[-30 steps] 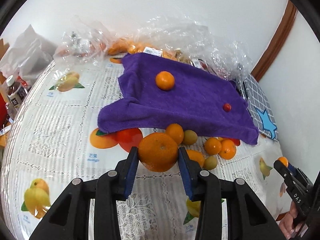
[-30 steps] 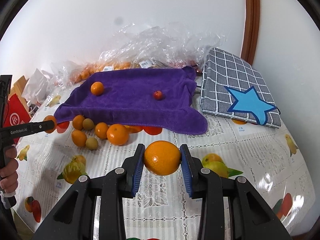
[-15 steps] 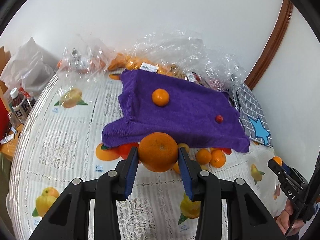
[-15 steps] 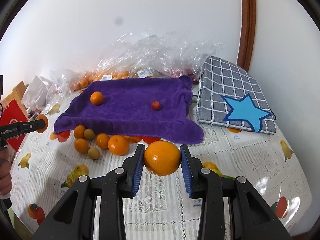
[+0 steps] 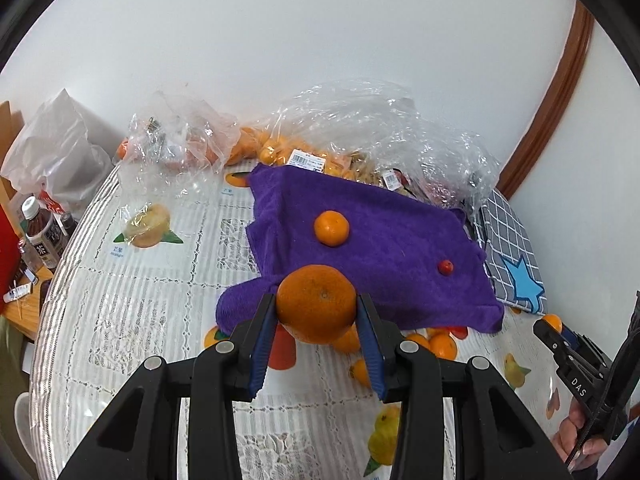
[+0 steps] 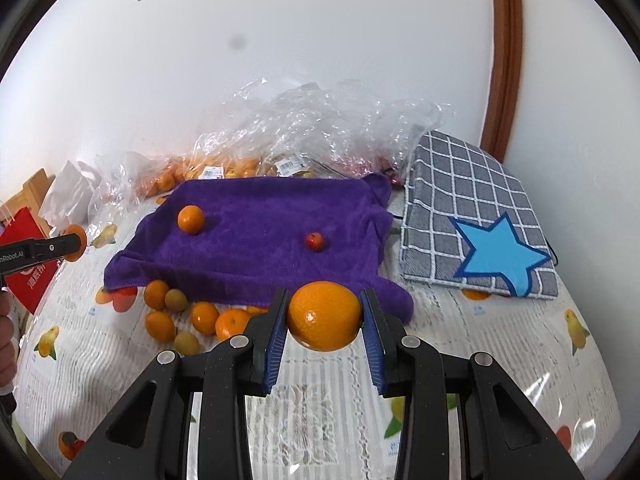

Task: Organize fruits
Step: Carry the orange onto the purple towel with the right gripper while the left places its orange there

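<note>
Your left gripper (image 5: 317, 312) has its fingers pinching a large orange (image 5: 316, 303), held in the air over the near edge of the purple towel (image 5: 384, 248); your right gripper (image 6: 324, 318) likewise has its fingers clamped on a smooth orange (image 6: 324, 315), held above the tabletop (image 6: 500, 344) just short of the towel's front hem. On the towel lie a mandarin (image 6: 191, 219) toward the left and a small red fruit (image 6: 314, 241) nearer the middle, well apart from each other. A cluster of loose fruit (image 6: 180, 316), orange and greenish pieces, sits on the tabletop against the towel's front left edge; some pieces touch each other. Clear bags (image 6: 320, 132) holding more fruit are heaped against the wall behind the towel; a grey checked cushion (image 6: 476, 224) with a blue star lies to the right of the towel, just beside it. A drink bottle (image 5: 42, 236) stands at the tabletop's far left edge in the left wrist view.
</note>
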The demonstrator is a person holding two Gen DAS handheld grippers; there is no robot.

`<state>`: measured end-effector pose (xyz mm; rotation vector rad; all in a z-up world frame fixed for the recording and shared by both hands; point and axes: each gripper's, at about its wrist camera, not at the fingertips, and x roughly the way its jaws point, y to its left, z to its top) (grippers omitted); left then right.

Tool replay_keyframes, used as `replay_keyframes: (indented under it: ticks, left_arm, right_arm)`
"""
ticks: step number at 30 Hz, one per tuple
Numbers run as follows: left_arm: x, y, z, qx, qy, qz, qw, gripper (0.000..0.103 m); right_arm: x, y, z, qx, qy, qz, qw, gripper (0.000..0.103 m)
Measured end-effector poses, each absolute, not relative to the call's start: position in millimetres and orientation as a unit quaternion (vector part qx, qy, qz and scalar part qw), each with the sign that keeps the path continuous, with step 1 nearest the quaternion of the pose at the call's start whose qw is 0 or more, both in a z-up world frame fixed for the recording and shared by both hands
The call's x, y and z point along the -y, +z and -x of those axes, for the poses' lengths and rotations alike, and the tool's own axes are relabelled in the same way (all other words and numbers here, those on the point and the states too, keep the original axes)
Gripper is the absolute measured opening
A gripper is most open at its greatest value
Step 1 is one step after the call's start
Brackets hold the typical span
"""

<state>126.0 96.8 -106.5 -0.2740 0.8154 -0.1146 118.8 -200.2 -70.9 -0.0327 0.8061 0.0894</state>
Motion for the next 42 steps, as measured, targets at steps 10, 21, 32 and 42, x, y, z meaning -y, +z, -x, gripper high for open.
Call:
replay_keyframes:
  ticks: [10,21,32,42]
  left_arm:
    - [-93.0,-110.5,-151.8,-0.400,-0.057,0.127,0.906,0.038]
    - [-81.5,-122.8,-184.1,-0.411,-0.061,0.116,0.902,0.038]
    - [-73.5,-143.1,-222.8,-0.429,-0.071,0.106,0.894,0.038]
    - [-63.6,-162.0,-244.3,-0.445,-0.081,0.106,0.885,0.038]
  right_arm:
    - [192.1,-77.7,-145.0,-0.391,0.050,0.028,0.919,0.035]
    - [193.7,-100.9,-181.2,-0.407,0.053,0.013,0.912,0.035]
    - [193.1,-126.1,-218.0,-0.421,0.044,0.017,0.906,0.035]
    - [196.0,-149.9,-239.3,-0.442,0.036,0.009,0.896,0.035]
